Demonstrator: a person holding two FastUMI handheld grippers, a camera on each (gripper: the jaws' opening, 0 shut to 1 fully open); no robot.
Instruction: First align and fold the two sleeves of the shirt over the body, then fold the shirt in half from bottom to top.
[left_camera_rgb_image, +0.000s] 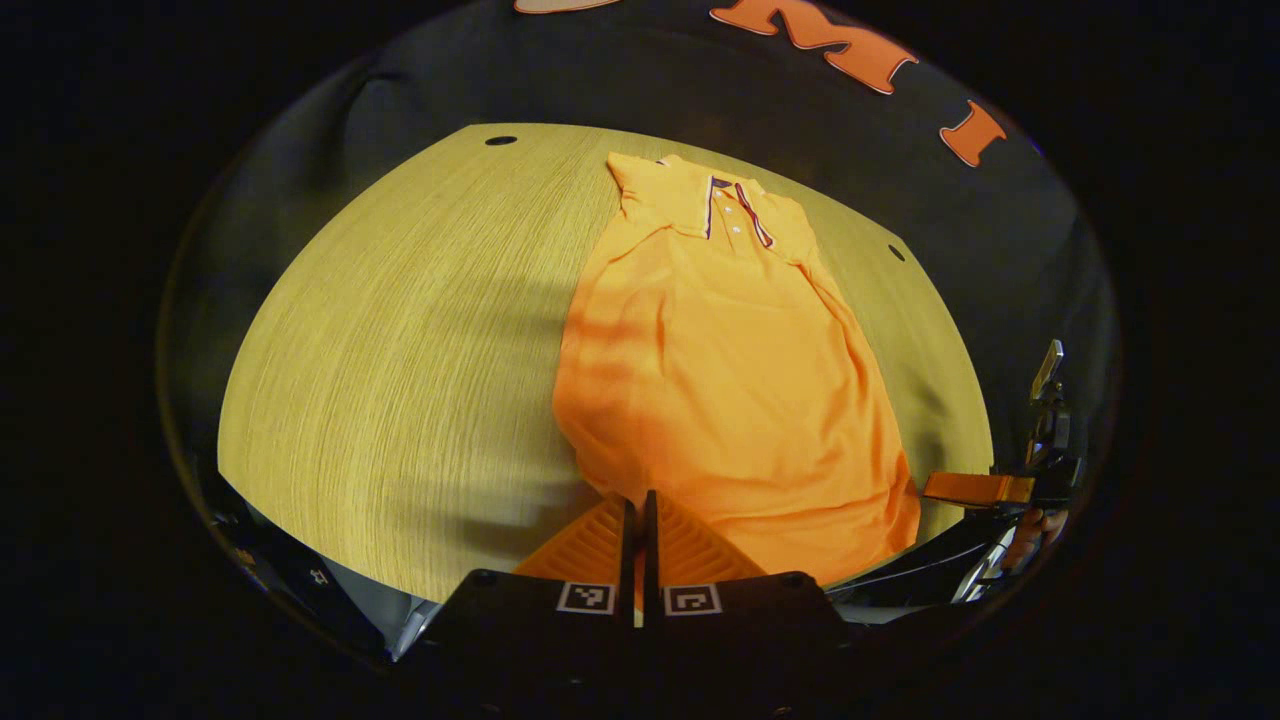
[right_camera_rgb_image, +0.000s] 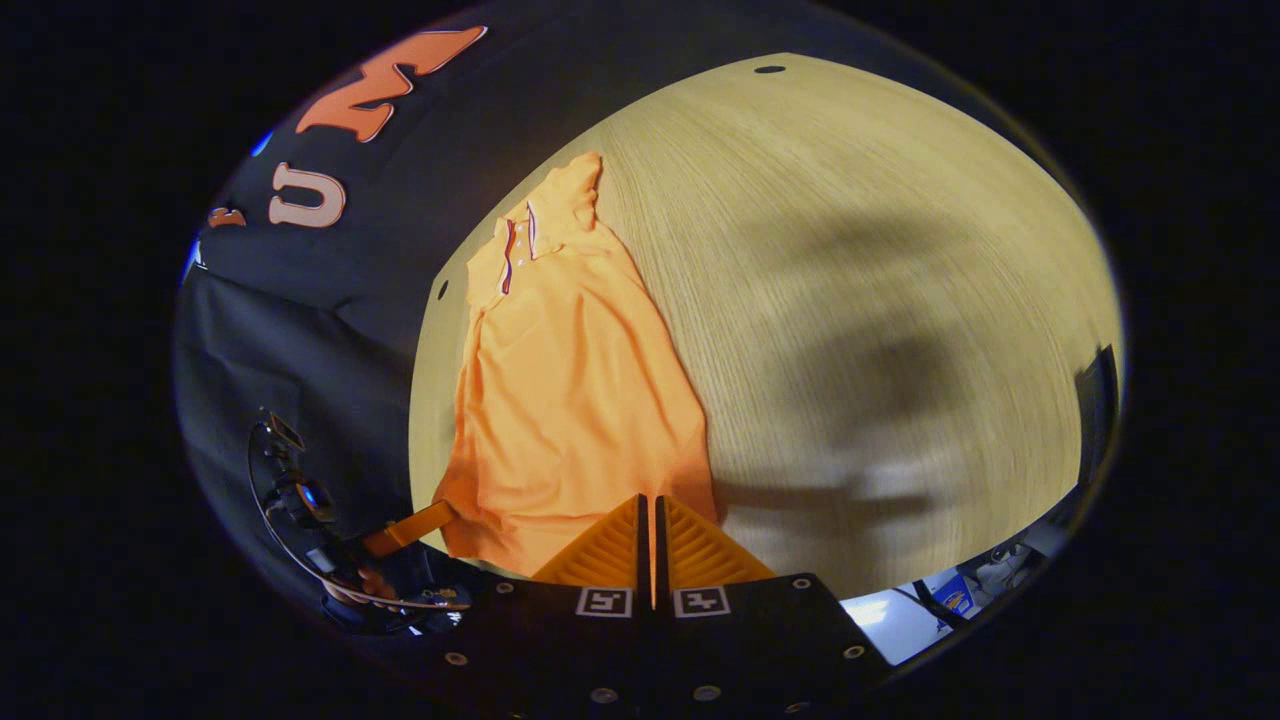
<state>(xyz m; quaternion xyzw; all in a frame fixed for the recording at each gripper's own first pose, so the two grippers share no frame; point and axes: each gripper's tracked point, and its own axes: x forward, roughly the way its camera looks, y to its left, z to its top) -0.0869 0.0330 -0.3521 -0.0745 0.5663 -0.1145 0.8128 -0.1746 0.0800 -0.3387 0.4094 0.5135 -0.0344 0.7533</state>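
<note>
An orange polo shirt (left_camera_rgb_image: 720, 380) lies flat on the wooden table (left_camera_rgb_image: 400, 350), collar at the far end and both sleeves folded in over the body. My left gripper (left_camera_rgb_image: 640, 497) is at the hem's near left corner, fingers pressed together on the cloth. In the right gripper view the shirt (right_camera_rgb_image: 570, 400) lies left of centre, and my right gripper (right_camera_rgb_image: 648, 500) is closed on the hem near its right corner. Each gripper also shows from the side in the other's view: the right gripper (left_camera_rgb_image: 975, 488) beside the hem's right corner, and the left gripper (right_camera_rgb_image: 410, 528) at the left one.
Bare table (right_camera_rgb_image: 880, 300) spreads wide to the right of the shirt in the right gripper view. Small dark holes (left_camera_rgb_image: 500, 140) mark the table's far corners. The near table edge runs just behind both grippers. A hand (left_camera_rgb_image: 1030, 530) holds the right gripper.
</note>
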